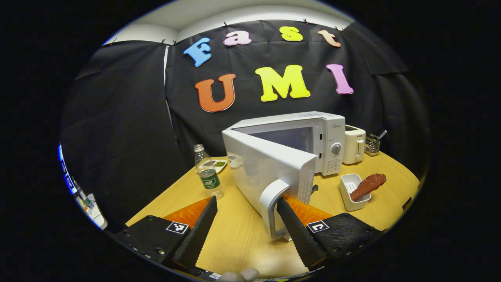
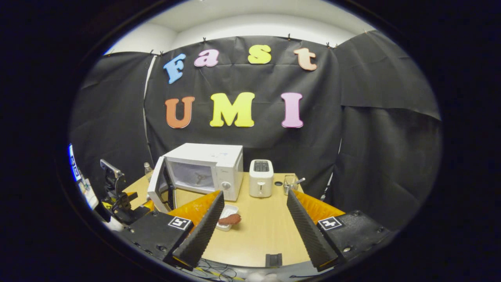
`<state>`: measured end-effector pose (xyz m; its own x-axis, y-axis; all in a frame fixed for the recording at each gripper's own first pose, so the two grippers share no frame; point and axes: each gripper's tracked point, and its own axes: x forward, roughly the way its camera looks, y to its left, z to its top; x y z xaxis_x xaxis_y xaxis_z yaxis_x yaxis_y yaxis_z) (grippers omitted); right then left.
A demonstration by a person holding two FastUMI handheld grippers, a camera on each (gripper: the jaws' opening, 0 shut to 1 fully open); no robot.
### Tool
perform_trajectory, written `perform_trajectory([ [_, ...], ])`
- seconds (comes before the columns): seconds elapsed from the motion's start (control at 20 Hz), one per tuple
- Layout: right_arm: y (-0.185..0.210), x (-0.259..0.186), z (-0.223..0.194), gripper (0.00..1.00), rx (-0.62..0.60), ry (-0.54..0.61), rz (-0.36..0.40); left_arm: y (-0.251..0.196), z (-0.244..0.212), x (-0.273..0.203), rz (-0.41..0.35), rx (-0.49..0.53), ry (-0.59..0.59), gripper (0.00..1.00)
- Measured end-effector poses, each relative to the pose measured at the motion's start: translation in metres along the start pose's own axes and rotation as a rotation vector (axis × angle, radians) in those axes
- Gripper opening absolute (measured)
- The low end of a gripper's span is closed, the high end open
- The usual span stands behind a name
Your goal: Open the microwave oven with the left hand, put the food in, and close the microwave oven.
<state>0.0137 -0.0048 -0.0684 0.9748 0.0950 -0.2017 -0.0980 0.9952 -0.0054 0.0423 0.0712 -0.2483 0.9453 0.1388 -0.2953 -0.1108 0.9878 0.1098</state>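
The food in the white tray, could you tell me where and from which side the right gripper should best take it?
Probably grip the food at its raised end, which overhangs the white tray rim, coming from above with the right gripper fingers across its narrow width.

Place: recording booth, mock kitchen | Evidence: black cloth wall (image 2: 375, 156) behind wooden table (image 2: 262, 231); microwave (image 2: 211, 172), toaster (image 2: 261, 178) beyond the jaws

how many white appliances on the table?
2: the microwave with its door swung open, and the toaster just to its right. Nothing obviously hidden.
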Motion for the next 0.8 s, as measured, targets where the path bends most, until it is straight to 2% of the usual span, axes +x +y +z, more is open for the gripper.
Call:
perform_trajectory([
  [0.3,0.043,-0.004,-0.009,1.0,0.004,0.007,0.047,0.067,-0.013,-0.022,0.067,0.011,0.0,0.94],
  [0.5,0.063,0.001,-0.019,1.0,0.008,0.02,0.071,0.122,-0.027,-0.031,0.15,-0.013,0.036,0.94],
  [0.55,0.064,0.004,-0.024,0.96,0.008,0.029,0.073,0.131,-0.029,-0.038,0.163,-0.024,0.038,0.94],
  [0.6,0.064,0.007,-0.027,1.0,0.009,0.034,0.076,0.139,-0.029,-0.043,0.175,-0.025,0.036,0.94],
  [0.8,0.057,0.032,-0.049,1.0,0.026,0.075,0.079,0.152,-0.029,-0.063,0.198,-0.027,0.036,0.94],
])
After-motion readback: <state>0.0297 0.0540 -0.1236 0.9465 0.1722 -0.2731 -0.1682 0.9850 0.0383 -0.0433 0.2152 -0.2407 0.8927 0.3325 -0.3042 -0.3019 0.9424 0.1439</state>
